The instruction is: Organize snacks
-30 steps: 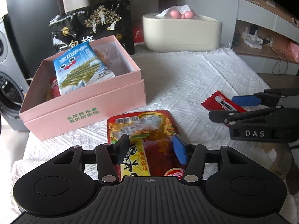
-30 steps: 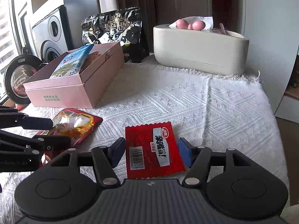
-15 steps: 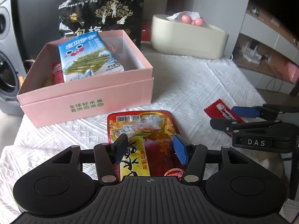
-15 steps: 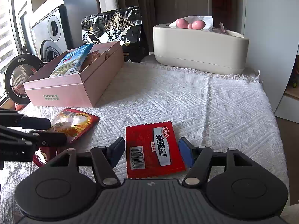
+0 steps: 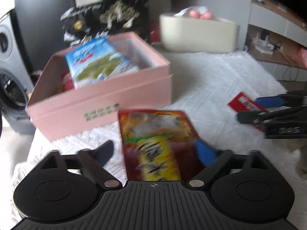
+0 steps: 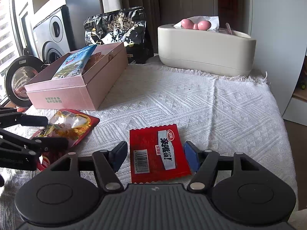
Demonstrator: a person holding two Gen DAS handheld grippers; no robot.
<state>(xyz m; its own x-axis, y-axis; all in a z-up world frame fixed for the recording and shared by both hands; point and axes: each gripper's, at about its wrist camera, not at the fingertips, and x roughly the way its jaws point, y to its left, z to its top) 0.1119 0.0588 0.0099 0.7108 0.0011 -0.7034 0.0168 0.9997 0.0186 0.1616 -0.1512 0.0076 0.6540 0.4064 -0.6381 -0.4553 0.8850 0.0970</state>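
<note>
The left gripper (image 5: 153, 153) has just spread its jaws: a second ago they stood close about the red-and-yellow snack pouch (image 5: 153, 138), and now they are opening wide, the fingers clear of the pouch's edges with the pouch lying flat between them on the white cloth of the desk (image 6: 191, 99). So the pouch is released, not grasped, and this view is blurred. I read this as a widening to take the pouch across its full breadth rather than a letting-go for good, since it lies outside the pink box (image 5: 99, 103), which sits at about eleven o'clock from the pouch and already holds a blue-and-green packet (image 5: 96, 63). The right gripper (image 6: 155, 155) has hardly changed: its jaws stand apart on either side of the small red sachet (image 6: 157, 153), just beside its edges but seemingly not pressing it, and the sachet lies flat on the cloth. From it the box is at about ten o'clock. Both snacks are not yet boxed, so the sorting is partway.
</note>
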